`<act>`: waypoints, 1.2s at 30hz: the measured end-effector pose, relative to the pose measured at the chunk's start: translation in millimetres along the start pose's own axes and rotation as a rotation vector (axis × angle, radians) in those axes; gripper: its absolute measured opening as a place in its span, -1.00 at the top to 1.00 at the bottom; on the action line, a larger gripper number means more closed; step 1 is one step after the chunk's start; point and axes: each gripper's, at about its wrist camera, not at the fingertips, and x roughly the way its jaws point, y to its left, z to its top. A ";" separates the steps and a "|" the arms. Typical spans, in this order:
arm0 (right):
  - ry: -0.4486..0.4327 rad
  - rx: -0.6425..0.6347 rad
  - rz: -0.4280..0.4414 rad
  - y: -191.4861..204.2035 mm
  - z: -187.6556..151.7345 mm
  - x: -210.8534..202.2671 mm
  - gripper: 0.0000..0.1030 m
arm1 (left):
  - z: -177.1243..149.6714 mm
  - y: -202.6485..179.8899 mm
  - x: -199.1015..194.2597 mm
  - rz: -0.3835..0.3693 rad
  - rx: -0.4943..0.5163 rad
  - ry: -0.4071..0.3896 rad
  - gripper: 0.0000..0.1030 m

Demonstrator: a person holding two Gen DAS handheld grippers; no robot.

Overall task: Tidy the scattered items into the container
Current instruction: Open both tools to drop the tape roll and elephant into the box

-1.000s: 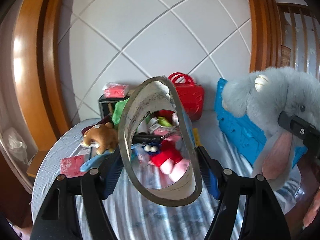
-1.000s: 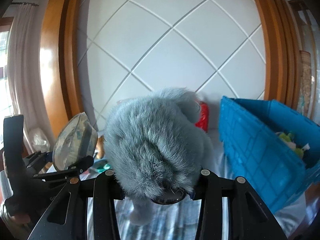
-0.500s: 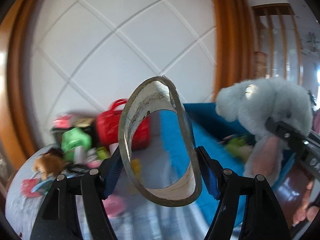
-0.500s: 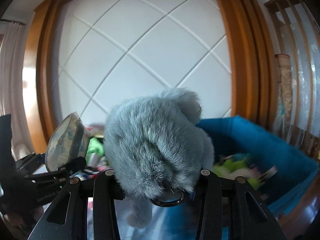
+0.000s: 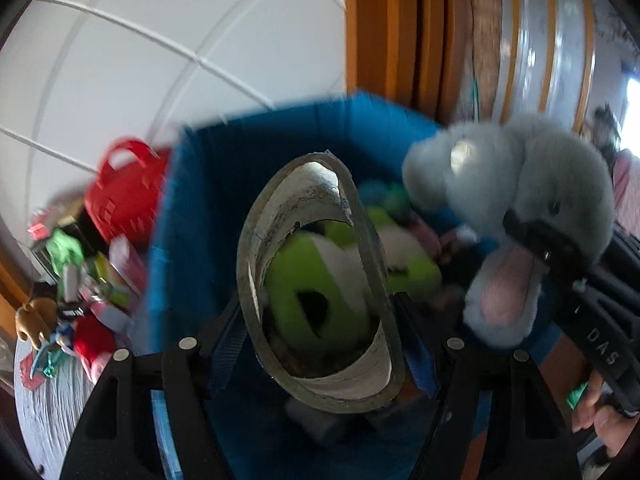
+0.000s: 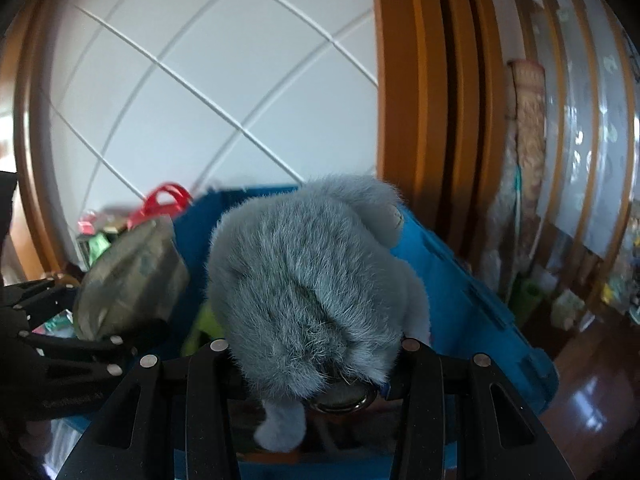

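My left gripper [image 5: 320, 324] is shut on a grey tape roll [image 5: 376, 280] and holds it above the open blue bin [image 5: 200, 200]. Green and white soft toys [image 5: 416, 268] lie inside the bin. My right gripper [image 6: 316, 364] is shut on a grey plush rabbit [image 6: 312, 280] and holds it over the blue bin [image 6: 460, 300]. The rabbit [image 5: 520, 200] also shows at the right of the left wrist view. The tape roll [image 6: 128, 280] shows at the left of the right wrist view.
A red basket [image 5: 124, 192] stands left of the bin against the white wall. Several toys, among them a brown plush [image 5: 32, 320] and a red one [image 5: 92, 340], lie on the striped tablecloth [image 5: 48, 408]. A wooden frame [image 6: 416, 100] stands behind the bin.
Both grippers have swung right, from above the table to over the blue bin, each still holding its item. The bin's inside now fills the left wrist view.
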 end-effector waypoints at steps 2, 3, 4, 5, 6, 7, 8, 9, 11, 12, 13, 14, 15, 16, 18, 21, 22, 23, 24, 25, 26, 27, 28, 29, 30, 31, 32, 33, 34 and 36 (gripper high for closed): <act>0.064 -0.006 0.009 -14.8 -4.7 12.0 0.19 | 3.0 -11.4 17.4 -0.031 -0.003 0.098 -0.37; 0.095 -0.013 0.014 -19.4 -6.0 16.9 0.19 | 2.5 -18.0 22.5 -0.044 -0.008 0.136 -0.36; 0.128 -0.024 0.016 -23.7 -7.4 22.8 0.19 | 2.1 -21.7 27.4 -0.052 -0.009 0.161 -0.37; 0.166 -0.037 0.015 -27.6 -8.6 30.0 0.19 | 2.4 -25.8 33.7 -0.058 -0.010 0.195 -0.37; 0.203 -0.046 0.019 -30.1 -10.0 35.7 0.19 | 2.0 -29.6 39.8 -0.061 -0.009 0.227 -0.37; 0.237 -0.053 0.028 -31.1 -11.9 40.0 0.19 | 1.5 -32.3 45.1 -0.065 -0.009 0.249 -0.37; 0.272 -0.057 0.037 -31.8 -14.2 44.3 0.19 | 0.0 -35.3 49.3 -0.063 -0.008 0.270 -0.37; 0.313 -0.062 0.046 -34.4 -16.9 50.6 0.19 | -1.4 -38.0 53.0 -0.060 -0.008 0.289 -0.37; 0.370 -0.073 0.058 -40.9 -20.3 61.4 0.19 | -3.6 -43.4 57.8 -0.067 -0.010 0.325 -0.37; 0.389 -0.080 0.059 -41.9 -22.1 63.7 0.19 | -3.4 -44.1 58.7 -0.071 -0.009 0.331 -0.37; 0.405 -0.089 0.057 -42.2 -23.7 65.6 0.19 | -3.2 -46.6 58.3 -0.070 -0.003 0.331 -0.39; 0.420 -0.099 0.055 -41.7 -25.9 67.6 0.19 | -2.5 -47.5 58.1 -0.070 0.006 0.331 -0.39; 0.435 -0.108 0.054 -41.4 -28.0 69.3 0.19 | -2.1 -50.4 57.2 -0.072 0.011 0.332 -0.40; 0.448 -0.114 0.054 -42.6 -29.0 70.6 0.19 | -2.0 -54.7 54.9 -0.072 0.016 0.333 -0.40; 0.469 -0.120 0.052 -44.8 -31.1 72.1 0.18 | -2.3 -60.0 54.6 -0.067 0.028 0.330 -0.40; 0.489 -0.130 0.039 -46.2 -32.1 74.8 0.17 | -3.3 -59.1 54.7 -0.058 0.029 0.325 -0.41; 0.495 -0.135 0.032 -46.1 -33.0 75.6 0.17 | 3.4 -46.9 59.2 -0.051 0.029 0.320 -0.41; 0.501 -0.136 0.026 -46.7 -33.4 75.7 0.16 | 4.0 -46.6 57.7 -0.040 0.031 0.306 -0.41; 0.506 -0.132 0.023 -49.4 -33.1 76.3 0.16 | 4.7 -47.9 55.6 -0.034 0.035 0.295 -0.41; 0.511 -0.130 0.017 -51.8 -31.7 76.6 0.16 | 6.1 -48.2 53.5 -0.029 0.037 0.290 -0.41; 0.513 -0.130 0.010 -53.6 -30.3 76.7 0.16 | 6.3 -49.0 50.6 -0.027 0.040 0.283 -0.41; 0.519 -0.129 0.007 -55.5 -30.0 77.2 0.13 | 6.4 -49.4 47.9 -0.031 0.040 0.277 -0.41; 0.524 -0.127 0.007 -56.9 -30.1 77.8 0.09 | 6.3 -48.9 46.5 -0.034 0.039 0.275 -0.41; 0.526 -0.128 0.006 -57.5 -30.1 78.1 0.06 | 6.5 -49.1 45.0 -0.036 0.037 0.271 -0.41; 0.527 -0.128 0.006 -58.2 -29.9 78.3 0.02 | 5.9 -49.0 43.8 -0.036 0.036 0.268 -0.41; 0.528 -0.129 0.004 -58.9 -29.5 78.5 -0.03 | 5.7 -49.3 42.6 -0.034 0.036 0.262 -0.41; 0.526 -0.132 0.000 -59.4 -29.1 78.3 -0.06 | 5.2 -49.2 41.0 -0.034 0.036 0.258 -0.41; 0.523 -0.134 -0.003 -59.8 -28.4 78.0 -0.09 | 4.9 -49.1 40.4 -0.035 0.036 0.255 -0.41; 0.521 -0.135 -0.002 -60.0 -27.7 78.0 -0.15 | 5.0 -49.2 40.2 -0.036 0.036 0.252 -0.41; 0.516 -0.136 0.000 -60.8 -26.4 76.9 -0.26 | 4.6 -49.5 39.0 -0.038 0.033 0.251 -0.41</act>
